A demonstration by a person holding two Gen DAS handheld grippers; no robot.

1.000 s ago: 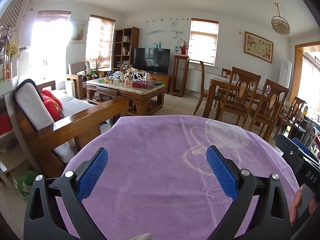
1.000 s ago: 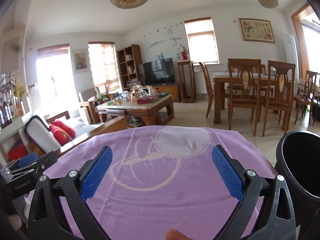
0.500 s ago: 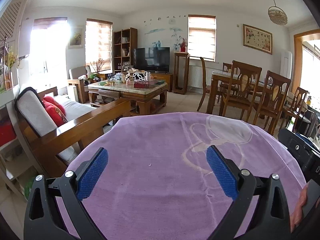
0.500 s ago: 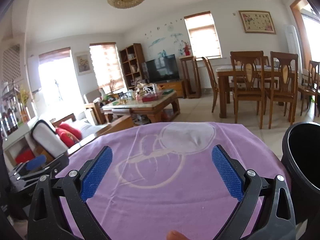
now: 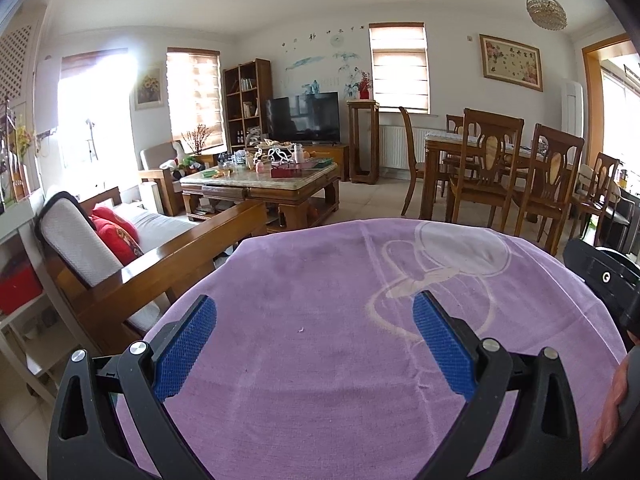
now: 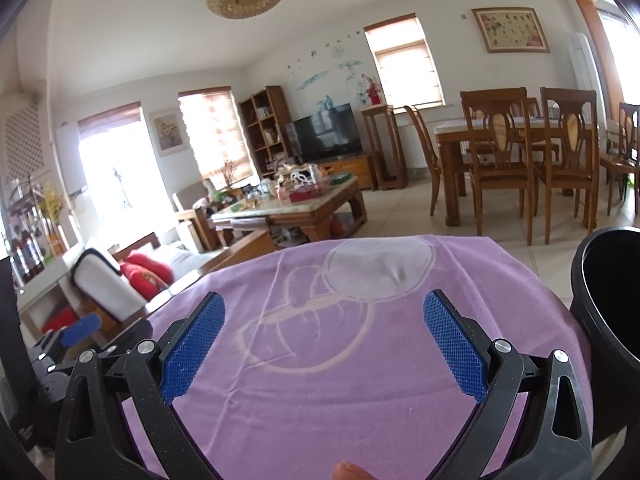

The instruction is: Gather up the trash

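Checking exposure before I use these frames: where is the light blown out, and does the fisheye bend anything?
Left wrist view: the left window is blown out to white, its glare washing the wall around it; the purple cloth bulges like a dome. Right wrist view: the same window is overexposed, the black bin is cut by the frame edge, and the corners are black.

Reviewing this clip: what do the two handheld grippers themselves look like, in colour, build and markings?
Both match: the left gripper and right gripper have black plastic linkage arms with triangular cut-outs and silver pivot screws. The fingers carry blue pads with a fine mesh texture. In the left view, the other gripper's black body shows a white "G" mark. No cables or sleeves are visible.
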